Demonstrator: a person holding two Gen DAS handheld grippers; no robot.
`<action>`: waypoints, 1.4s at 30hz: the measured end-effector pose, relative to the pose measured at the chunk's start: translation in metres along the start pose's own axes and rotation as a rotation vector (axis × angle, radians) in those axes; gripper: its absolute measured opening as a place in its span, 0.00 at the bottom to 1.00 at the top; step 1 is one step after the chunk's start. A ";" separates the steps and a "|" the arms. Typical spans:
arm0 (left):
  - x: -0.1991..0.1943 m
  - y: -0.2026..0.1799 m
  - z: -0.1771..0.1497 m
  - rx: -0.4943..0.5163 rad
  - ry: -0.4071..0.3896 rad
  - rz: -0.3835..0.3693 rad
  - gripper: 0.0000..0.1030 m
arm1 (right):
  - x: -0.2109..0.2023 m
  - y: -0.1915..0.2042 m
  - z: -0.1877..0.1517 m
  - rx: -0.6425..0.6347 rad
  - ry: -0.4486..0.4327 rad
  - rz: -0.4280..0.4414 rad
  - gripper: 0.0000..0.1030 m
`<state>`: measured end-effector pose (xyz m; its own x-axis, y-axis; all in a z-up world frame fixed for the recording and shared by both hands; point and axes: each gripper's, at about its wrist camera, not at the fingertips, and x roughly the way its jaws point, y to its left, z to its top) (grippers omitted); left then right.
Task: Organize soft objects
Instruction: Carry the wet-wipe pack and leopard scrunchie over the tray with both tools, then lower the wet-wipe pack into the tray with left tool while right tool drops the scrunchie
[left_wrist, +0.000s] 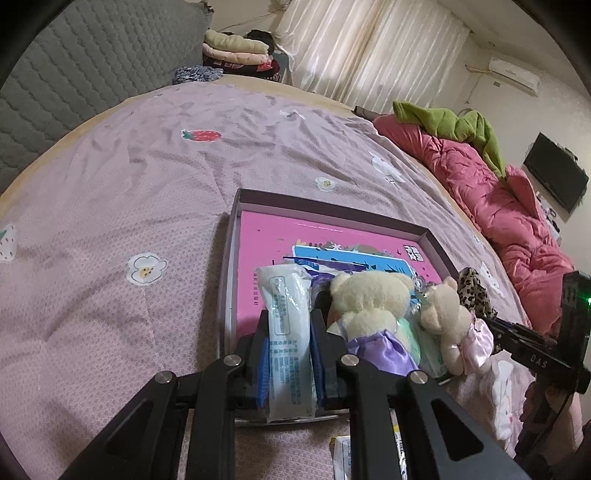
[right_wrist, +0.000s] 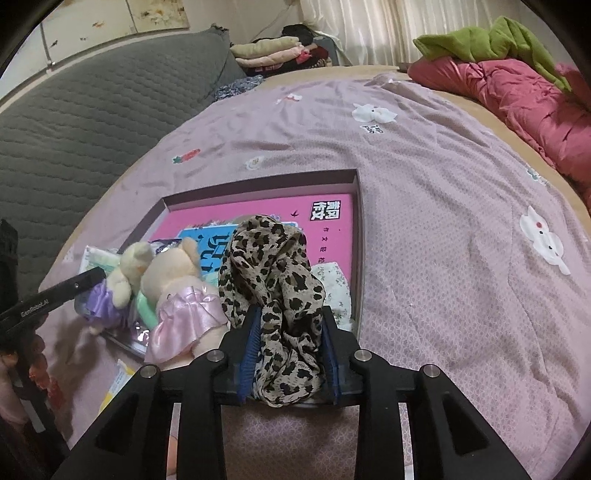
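Black linkage arms fill the bottom of both frames, cutting off whatever lies under them. Low centre in the left wrist view, the left gripper (left_wrist: 288, 332) has its jaws clamped on a white plastic packet (left_wrist: 287, 332), whose printed text is too small to read. Just right of it stand a cream teddy in a purple dress (left_wrist: 369, 314) and a smaller teddy in a pink dress (left_wrist: 452, 325), at the near edge of a shallow box (left_wrist: 236, 221) with a pink printed bottom. Pale green packaging behind the teddies is mostly hidden.

Low centre in the right wrist view, the right gripper (right_wrist: 291, 325) has its jaws clamped on a bunched leopard-print scarf (right_wrist: 273, 280), which blocks part of the box floor. A white floral cloth (right_wrist: 338, 291) peeks out beside it, in the box's right corner. Everything rests on a pink patterned bedspread (right_wrist: 443, 221). At lower left, a yellow-edged packet (right_wrist: 118, 380) is partly covered.
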<state>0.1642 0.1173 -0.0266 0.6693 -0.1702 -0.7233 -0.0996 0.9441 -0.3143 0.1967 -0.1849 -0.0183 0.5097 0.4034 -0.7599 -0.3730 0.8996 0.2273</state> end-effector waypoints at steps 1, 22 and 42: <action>0.000 0.001 0.000 -0.006 0.000 0.001 0.18 | -0.001 0.000 0.000 -0.002 -0.001 0.001 0.34; -0.007 0.011 0.003 0.003 -0.021 0.121 0.40 | -0.012 0.002 0.003 -0.002 -0.047 0.016 0.41; -0.013 -0.028 -0.003 0.133 -0.035 0.004 0.45 | -0.017 0.004 0.006 -0.006 -0.078 0.025 0.53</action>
<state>0.1563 0.0921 -0.0105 0.6949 -0.1584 -0.7015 -0.0056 0.9742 -0.2255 0.1910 -0.1870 -0.0004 0.5588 0.4374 -0.7045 -0.3907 0.8883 0.2415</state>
